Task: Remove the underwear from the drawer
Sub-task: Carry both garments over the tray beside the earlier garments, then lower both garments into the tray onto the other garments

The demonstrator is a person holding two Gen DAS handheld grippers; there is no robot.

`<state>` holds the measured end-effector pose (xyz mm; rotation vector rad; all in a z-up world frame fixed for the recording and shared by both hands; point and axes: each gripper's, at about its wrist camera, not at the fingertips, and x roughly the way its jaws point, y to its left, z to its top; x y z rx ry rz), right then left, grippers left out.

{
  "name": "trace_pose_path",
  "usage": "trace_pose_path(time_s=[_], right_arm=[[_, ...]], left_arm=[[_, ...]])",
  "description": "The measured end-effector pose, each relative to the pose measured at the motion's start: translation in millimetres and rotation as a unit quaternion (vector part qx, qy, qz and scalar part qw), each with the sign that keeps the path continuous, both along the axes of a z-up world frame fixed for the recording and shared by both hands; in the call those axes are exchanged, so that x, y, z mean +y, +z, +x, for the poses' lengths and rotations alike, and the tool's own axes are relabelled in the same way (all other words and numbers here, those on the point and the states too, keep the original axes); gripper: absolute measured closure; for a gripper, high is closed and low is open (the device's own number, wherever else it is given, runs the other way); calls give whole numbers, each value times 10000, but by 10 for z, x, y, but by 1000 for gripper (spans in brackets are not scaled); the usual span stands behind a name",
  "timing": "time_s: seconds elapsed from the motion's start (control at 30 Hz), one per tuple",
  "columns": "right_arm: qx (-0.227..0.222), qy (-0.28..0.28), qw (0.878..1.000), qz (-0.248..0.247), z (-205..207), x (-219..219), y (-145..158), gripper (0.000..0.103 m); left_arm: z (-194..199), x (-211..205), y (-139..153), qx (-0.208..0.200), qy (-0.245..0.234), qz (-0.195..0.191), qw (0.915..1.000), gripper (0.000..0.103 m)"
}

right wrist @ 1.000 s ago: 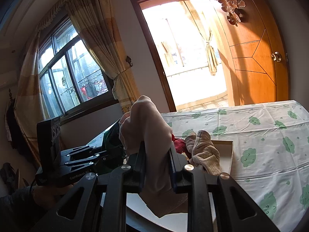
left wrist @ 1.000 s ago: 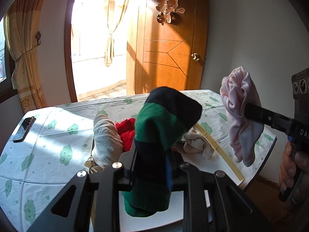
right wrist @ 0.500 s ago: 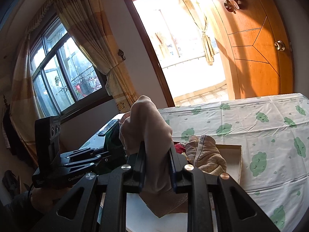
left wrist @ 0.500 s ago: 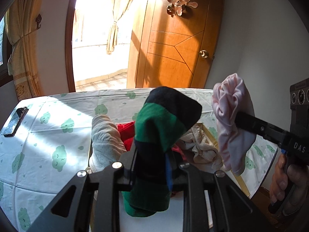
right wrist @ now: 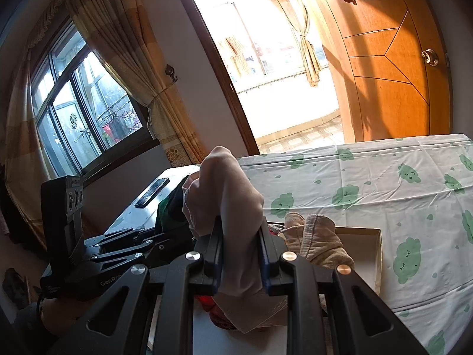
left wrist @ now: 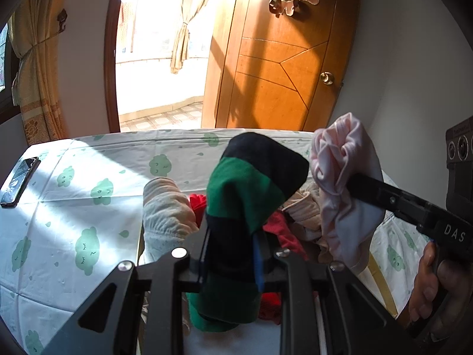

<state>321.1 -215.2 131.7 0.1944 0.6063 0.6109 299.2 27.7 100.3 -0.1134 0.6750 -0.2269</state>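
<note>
- Left gripper point(left wrist: 232, 254): jaws clamped on a green-and-black garment point(left wrist: 248, 189), tilted downward, raised above the drawer point(right wrist: 366, 236).
- Right gripper point(right wrist: 241, 254): jaws clamped on a pale pink garment point(right wrist: 227, 195), just right of the left gripper, above the drawer.
- Right hand point(left wrist: 428, 284): fingers wrapped round the grip handle, below and right of the drawer.

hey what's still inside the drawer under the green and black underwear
Inside the drawer: a rolled beige pair, red fabric and more beige pieces. The held green-black underwear and the tongs hide the drawer's near part.
</note>
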Motion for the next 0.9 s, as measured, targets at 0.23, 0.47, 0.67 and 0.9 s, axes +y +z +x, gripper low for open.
trace_pose_path(time_s=[0.23,0.47,0.67,0.9], right_arm=[[101,-71,9999,-44,178,66,-67,81],[251,-123,9995,-172,340,124,-143,80],[377,-166,9986,-327,440,168,-212,80],[489,-185,9977,-420,510,209,-304,80]], left_arm=[[111,-35,-73,68,1,9,10000,81],[202,-103,-140,108,7,99,9999,81],[249,-162,-191,118,11,170,9998,81],[259,-183,-223,84,8,246,9997,81]])
